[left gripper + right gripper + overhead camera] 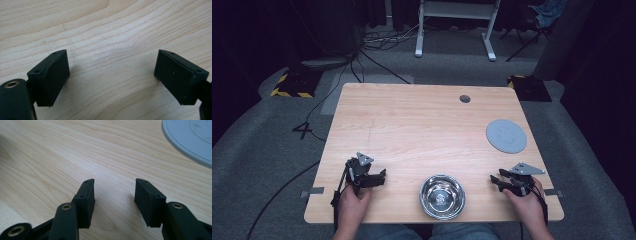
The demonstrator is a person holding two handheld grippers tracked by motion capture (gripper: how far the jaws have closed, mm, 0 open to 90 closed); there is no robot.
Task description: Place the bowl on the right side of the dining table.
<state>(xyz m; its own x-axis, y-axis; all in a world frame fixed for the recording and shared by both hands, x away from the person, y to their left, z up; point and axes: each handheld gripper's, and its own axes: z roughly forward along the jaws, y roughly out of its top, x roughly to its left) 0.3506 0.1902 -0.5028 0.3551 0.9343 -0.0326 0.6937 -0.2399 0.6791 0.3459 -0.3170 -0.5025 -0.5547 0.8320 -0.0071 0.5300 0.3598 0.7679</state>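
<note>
I hold both tools idle, either side of the steel bowl [442, 196] at the worktop's [412, 125] near edge. Left gripper [379, 176] jaws wide apart over bare wood grain; right gripper [495, 180] jaws apart too, empty. Start position, I judge. Next: reach inward for the bowl's thin, slick, rounded rim. A flat grey disc [506, 135] lies beyond the bowl, rightward.
</note>
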